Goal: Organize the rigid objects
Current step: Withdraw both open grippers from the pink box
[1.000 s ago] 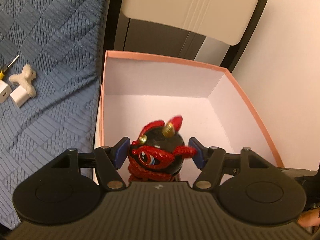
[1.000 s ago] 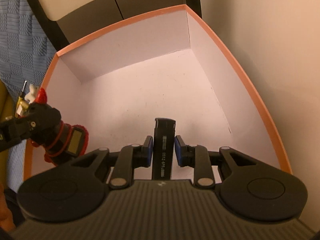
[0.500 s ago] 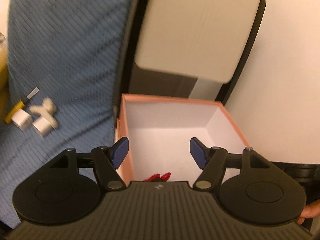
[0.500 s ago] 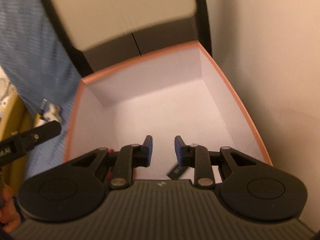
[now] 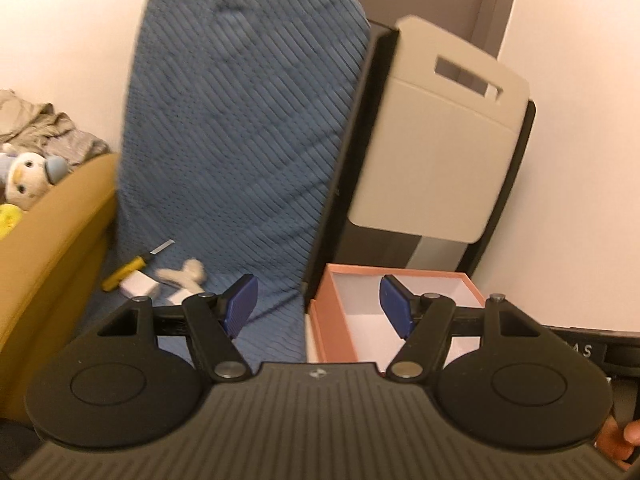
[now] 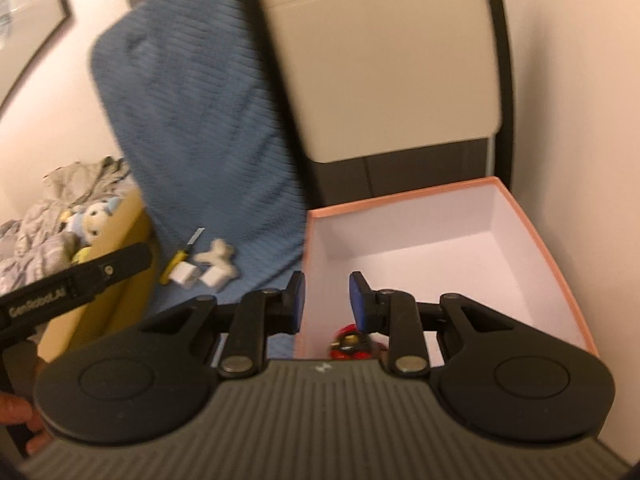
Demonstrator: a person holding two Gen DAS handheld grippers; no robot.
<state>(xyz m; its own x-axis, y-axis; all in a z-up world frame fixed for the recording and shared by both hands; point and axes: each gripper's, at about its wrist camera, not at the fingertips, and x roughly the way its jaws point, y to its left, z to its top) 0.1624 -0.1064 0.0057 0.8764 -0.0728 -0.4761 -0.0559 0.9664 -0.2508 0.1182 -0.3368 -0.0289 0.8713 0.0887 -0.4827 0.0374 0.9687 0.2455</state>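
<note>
1. Pink cardboard box (image 6: 440, 240): open-topped, white inside, at centre right of the right wrist view and at lower centre right of the left wrist view (image 5: 332, 312). A red-and-black figurine (image 6: 352, 344) lies inside at its near edge, mostly hidden by the gripper body.
2. Left gripper (image 5: 318, 304): jaws spread wide, nothing between them. Right gripper (image 6: 326, 300): jaws parted, narrower gap, also empty.
3. Remaining items sit in a tight cluster on the blue textured cover (image 5: 240, 140), at lower left of the left wrist view: a yellow-handled screwdriver (image 5: 128, 268), a white charger block (image 5: 138, 285), a second white block (image 6: 214, 278) and a pale bone-shaped piece (image 5: 184, 276).
4. Handling estimate, charger blocks: light, stiff, smooth-sided and likely slippery. Grip across two flat opposite faces.
5. Handling estimate, screwdriver: thin, rigid, prone to rolling. Grip the handle, not the shaft.
6. Handling estimate, bone-shaped piece: material cannot be determined; it may be soft. Grip at the narrow middle.
7. Caution: the items touch or nearly touch, so closing on one may nudge its neighbours.
</note>
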